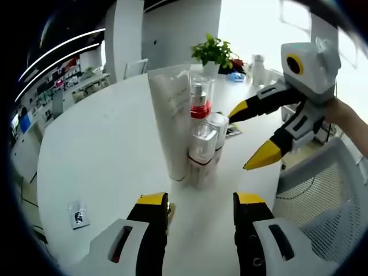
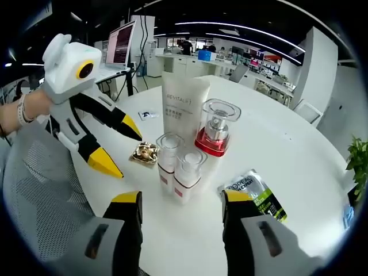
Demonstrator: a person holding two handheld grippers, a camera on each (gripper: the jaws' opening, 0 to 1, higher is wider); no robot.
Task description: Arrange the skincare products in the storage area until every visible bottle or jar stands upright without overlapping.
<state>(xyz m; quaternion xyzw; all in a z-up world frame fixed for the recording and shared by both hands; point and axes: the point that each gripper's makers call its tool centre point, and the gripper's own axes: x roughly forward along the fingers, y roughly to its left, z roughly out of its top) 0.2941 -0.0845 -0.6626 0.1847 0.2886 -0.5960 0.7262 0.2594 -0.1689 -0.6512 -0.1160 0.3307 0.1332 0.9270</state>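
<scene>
Both grippers hover with fingers spread and empty, because the tall white tube [image 2: 183,103] and clear-capped bottles [image 2: 179,172] already stand upright.

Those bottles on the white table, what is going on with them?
A person holds a claw in each hand over a round white table. Four skincare items stand upright in a tight cluster: a tall white tube, a red-collared bottle and two small clear-capped bottles. The left claw and right claw are both open and hold nothing. A dark sachet and a gold piece lie flat nearby.
</scene>
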